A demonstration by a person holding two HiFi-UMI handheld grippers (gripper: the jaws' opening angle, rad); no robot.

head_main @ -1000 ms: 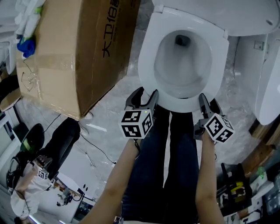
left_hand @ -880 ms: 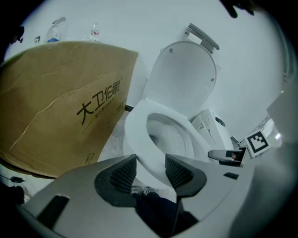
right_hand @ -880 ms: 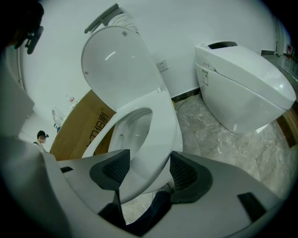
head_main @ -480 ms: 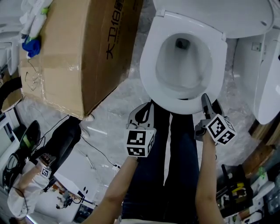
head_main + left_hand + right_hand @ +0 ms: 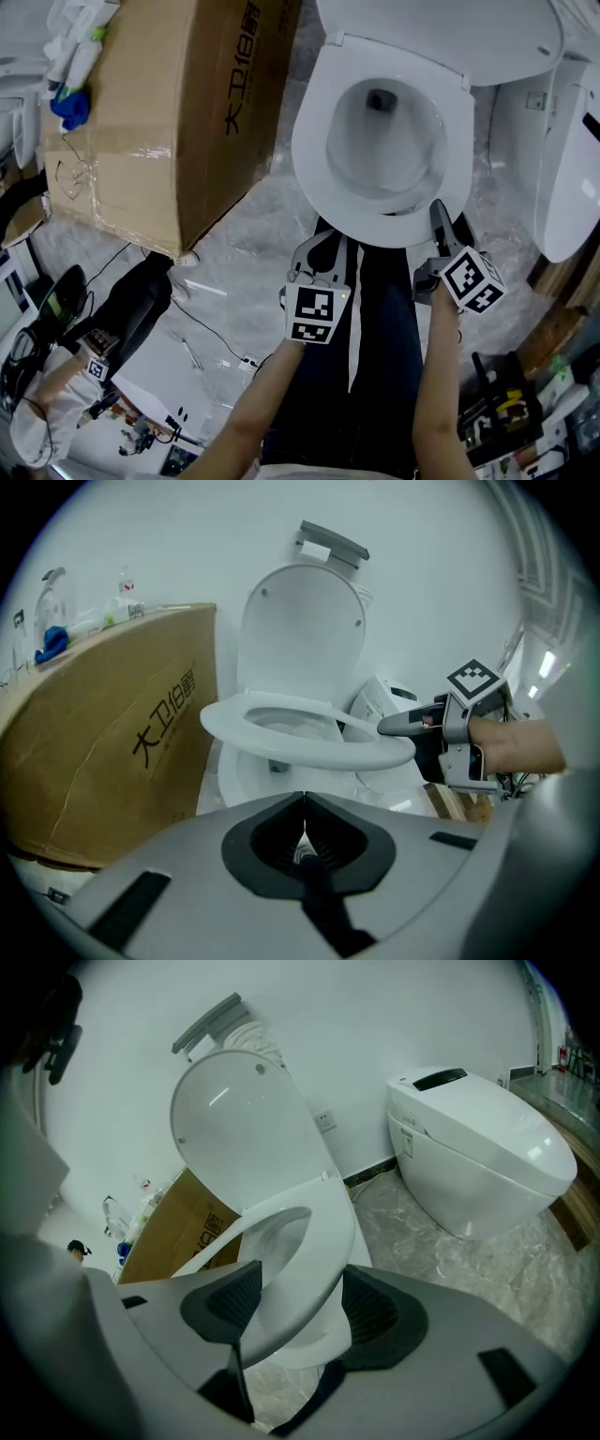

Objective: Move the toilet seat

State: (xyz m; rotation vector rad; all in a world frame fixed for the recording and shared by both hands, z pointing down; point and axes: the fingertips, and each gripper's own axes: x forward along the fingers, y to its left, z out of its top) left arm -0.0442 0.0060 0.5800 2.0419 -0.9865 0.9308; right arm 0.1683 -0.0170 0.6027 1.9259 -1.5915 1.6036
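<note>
The white toilet seat [image 5: 317, 150] is a ring over the bowl, with the lid [image 5: 441, 33] standing up behind it. My right gripper [image 5: 437, 216] is shut on the seat's front right rim. In the right gripper view the seat [image 5: 309, 1232] runs between the two dark pads of my right gripper [image 5: 300, 1276]. In the left gripper view the seat [image 5: 281, 741] hangs a little above the bowl, with my right gripper [image 5: 398, 726] clamped on its front edge. My left gripper [image 5: 323, 247] is shut and empty, short of the bowl's front; its jaws [image 5: 305, 803] meet.
A large cardboard box [image 5: 159, 112] stands close on the toilet's left, with bottles and a blue item [image 5: 70, 108] on top. A second white toilet [image 5: 562, 159] stands at the right. The person's dark trouser legs [image 5: 356, 356] are below the grippers. Cables and a dark bag [image 5: 131, 309] lie on the marble floor.
My left gripper was open at the seat's front left edge; it has shut and drawn back toward the person. My right gripper has stayed on the front right rim.
</note>
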